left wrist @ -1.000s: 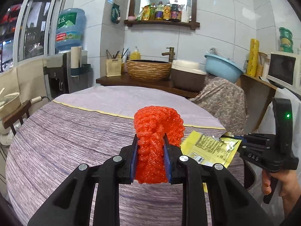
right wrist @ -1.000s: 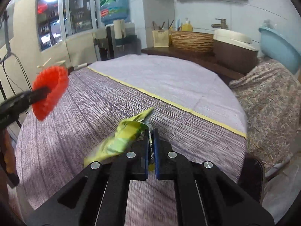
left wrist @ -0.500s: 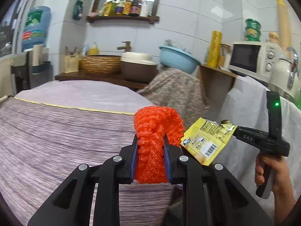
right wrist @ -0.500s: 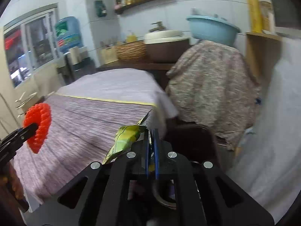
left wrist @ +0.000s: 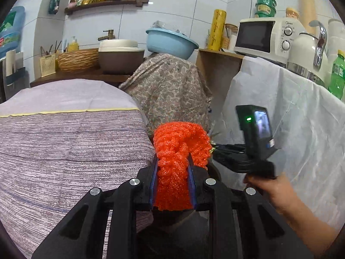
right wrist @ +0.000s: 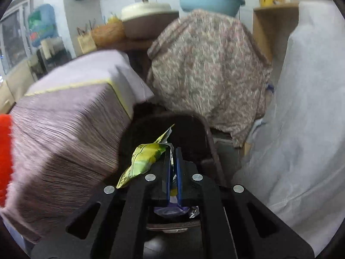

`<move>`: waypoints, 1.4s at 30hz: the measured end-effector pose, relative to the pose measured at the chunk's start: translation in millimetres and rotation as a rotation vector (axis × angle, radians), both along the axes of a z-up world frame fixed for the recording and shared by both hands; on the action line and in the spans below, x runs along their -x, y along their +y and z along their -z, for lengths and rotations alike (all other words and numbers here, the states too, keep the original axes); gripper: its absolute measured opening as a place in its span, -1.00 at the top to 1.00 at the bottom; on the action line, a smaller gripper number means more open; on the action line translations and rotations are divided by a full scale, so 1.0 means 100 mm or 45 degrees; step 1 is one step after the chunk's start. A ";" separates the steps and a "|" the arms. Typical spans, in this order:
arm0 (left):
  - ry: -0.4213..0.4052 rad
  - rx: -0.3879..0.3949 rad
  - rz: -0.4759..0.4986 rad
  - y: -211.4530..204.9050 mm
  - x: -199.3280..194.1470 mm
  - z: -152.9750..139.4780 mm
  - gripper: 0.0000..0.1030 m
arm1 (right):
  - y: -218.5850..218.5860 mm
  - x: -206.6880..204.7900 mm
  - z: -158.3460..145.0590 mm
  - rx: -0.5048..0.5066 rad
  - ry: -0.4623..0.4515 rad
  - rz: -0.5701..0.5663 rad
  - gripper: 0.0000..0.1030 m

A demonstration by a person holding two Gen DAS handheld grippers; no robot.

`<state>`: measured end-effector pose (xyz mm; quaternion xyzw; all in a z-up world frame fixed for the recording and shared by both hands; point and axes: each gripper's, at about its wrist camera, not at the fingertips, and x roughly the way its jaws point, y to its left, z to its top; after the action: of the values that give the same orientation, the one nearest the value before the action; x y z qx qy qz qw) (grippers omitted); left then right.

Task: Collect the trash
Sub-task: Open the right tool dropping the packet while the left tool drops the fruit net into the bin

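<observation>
Both claws have swung off the table point(left wrist: 64, 151) toward its right edge since the earlier frame. At lower centre of the left view, the left claw point(left wrist: 172, 172) is clenched on the orange foam net point(left wrist: 179, 146). The right claw point(right wrist: 172, 164) pinches the yellow-green wrapper point(right wrist: 146, 157), its print blurred, over a dark bin point(right wrist: 194, 129) holding purplish scraps, half hidden. Upper right, the microwave point(left wrist: 267, 36) shows unreadable lettering.
</observation>
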<state>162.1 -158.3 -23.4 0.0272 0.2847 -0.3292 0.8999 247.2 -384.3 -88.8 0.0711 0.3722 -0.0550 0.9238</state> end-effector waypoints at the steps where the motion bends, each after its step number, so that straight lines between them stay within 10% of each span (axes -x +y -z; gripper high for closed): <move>1: 0.006 -0.008 0.004 -0.02 -0.01 0.02 0.54 | -0.03 -0.06 0.11 -0.013 0.022 0.009 0.90; 9: 0.053 -0.028 0.020 -0.12 -0.06 0.12 0.55 | -0.24 -0.46 0.78 -0.047 0.194 0.061 0.87; 14: 0.058 -0.044 0.032 -0.17 -0.07 0.16 0.55 | -0.22 -0.55 1.09 -0.011 0.312 0.080 -0.09; 33: 0.262 -0.252 0.183 -1.29 -0.73 0.94 0.53 | -0.46 0.69 0.34 0.036 0.041 0.341 -0.37; 38: 0.249 -0.268 0.144 -1.36 -0.81 1.04 -0.51 | -0.48 0.90 0.18 0.047 -0.017 0.361 -0.44; 42: 0.253 -0.206 0.168 -1.28 -0.69 0.96 -0.63 | -0.48 1.01 0.03 0.100 -0.074 0.390 -0.55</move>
<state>231.0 -286.0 -119.7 0.0856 0.3957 -0.3645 0.8386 146.5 -431.9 -92.2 0.0924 0.3276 -0.2075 0.9171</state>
